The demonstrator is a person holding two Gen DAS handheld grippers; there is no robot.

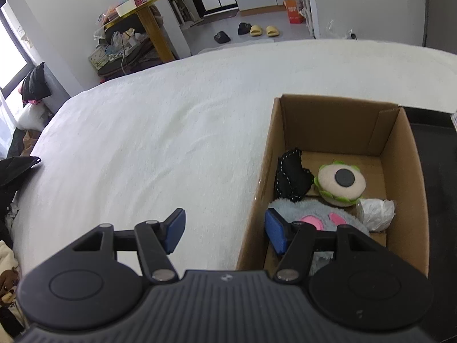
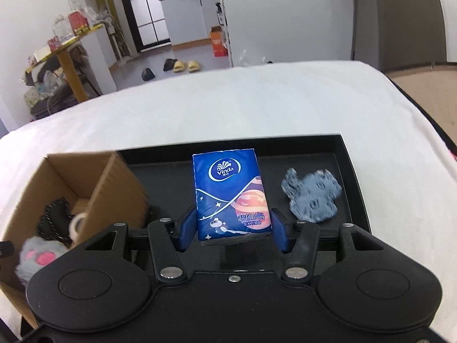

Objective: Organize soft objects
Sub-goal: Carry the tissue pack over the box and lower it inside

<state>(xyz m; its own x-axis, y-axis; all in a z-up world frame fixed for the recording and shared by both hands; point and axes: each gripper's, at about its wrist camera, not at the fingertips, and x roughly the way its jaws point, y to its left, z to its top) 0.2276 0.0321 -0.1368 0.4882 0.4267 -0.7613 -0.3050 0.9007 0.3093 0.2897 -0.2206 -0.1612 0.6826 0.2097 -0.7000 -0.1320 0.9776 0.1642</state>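
Observation:
My right gripper (image 2: 232, 231) is shut on a blue Vinda tissue pack (image 2: 230, 194) and holds it upright above a black tray (image 2: 347, 154). A grey fuzzy soft toy (image 2: 311, 197) lies in the tray to the right. A cardboard box (image 1: 405, 171) stands left of the tray; it shows in the right wrist view too (image 2: 114, 188). Inside lie a black stitched heart (image 1: 291, 175), a round cream and green plush (image 1: 341, 181), a grey plush with pink pads (image 1: 317, 217) and a white crumpled wad (image 1: 375, 213). My left gripper (image 1: 224, 230) is open and empty over the box's near left wall.
Both containers sit on a bed with a white cover (image 1: 160, 143). Dark clothes (image 1: 14, 168) lie at the bed's left edge. Beyond the bed are a cluttered yellow table (image 1: 142, 8), slippers (image 1: 261, 30) and an orange box (image 1: 294, 10) on the floor.

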